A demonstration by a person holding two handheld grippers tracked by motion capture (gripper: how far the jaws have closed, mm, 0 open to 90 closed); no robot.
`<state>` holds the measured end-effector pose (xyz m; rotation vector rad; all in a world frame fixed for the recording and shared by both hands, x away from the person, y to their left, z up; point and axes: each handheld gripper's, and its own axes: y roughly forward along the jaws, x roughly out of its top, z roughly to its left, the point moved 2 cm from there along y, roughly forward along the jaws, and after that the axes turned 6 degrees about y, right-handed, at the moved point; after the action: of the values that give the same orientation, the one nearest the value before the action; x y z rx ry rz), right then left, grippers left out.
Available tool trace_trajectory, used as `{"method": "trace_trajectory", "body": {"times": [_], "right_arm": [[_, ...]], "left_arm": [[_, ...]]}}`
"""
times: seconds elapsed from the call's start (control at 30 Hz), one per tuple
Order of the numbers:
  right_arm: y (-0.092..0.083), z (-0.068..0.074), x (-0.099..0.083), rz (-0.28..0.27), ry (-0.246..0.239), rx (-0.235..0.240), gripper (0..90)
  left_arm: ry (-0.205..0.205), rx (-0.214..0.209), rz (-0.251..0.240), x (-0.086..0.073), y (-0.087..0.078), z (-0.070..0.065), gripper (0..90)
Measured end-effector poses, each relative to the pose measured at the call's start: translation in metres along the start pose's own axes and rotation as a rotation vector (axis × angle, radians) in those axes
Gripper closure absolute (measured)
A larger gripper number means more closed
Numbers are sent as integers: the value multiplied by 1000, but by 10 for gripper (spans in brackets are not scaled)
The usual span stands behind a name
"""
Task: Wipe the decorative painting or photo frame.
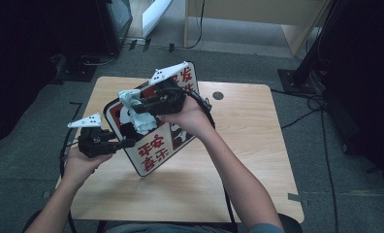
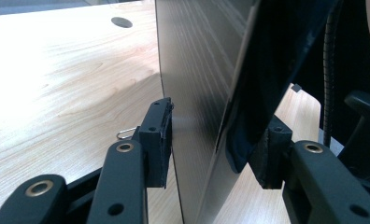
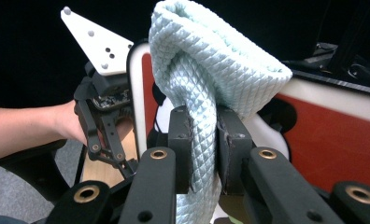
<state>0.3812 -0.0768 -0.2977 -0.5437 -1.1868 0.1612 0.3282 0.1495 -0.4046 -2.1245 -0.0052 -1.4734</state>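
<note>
— What sort of place is this, would you say?

— A lab or a recording room, not a home. One small wooden surface [image 1: 238, 170] stands alone on grey carpet [image 1: 30, 160], with black cables [image 1: 321, 136] trailing over the floor.

— And round the edges?

— Dark stands and gear [image 1: 321, 43] on the right, a pale wooden desk [image 1: 296, 29] at the back, black equipment [image 1: 112, 24] on the left.

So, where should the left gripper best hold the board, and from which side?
At the board's lower left edge, coming in from the left, one pad on each flat face. The board is thin and stands tilted, and the cloth in the right gripper works higher up.
</note>
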Motion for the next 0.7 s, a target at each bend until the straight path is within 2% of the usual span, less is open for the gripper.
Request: {"method": "trace_trajectory", "body": {"times": [0.4,0.7], "right_arm": [[7,-3,-14,22,8,7,783],[9,-5,-25,25,33,13,784]], "left_arm": [[-3,-4,4,0,0,1,562],[0,-7,8,0,0,0,559]]}}
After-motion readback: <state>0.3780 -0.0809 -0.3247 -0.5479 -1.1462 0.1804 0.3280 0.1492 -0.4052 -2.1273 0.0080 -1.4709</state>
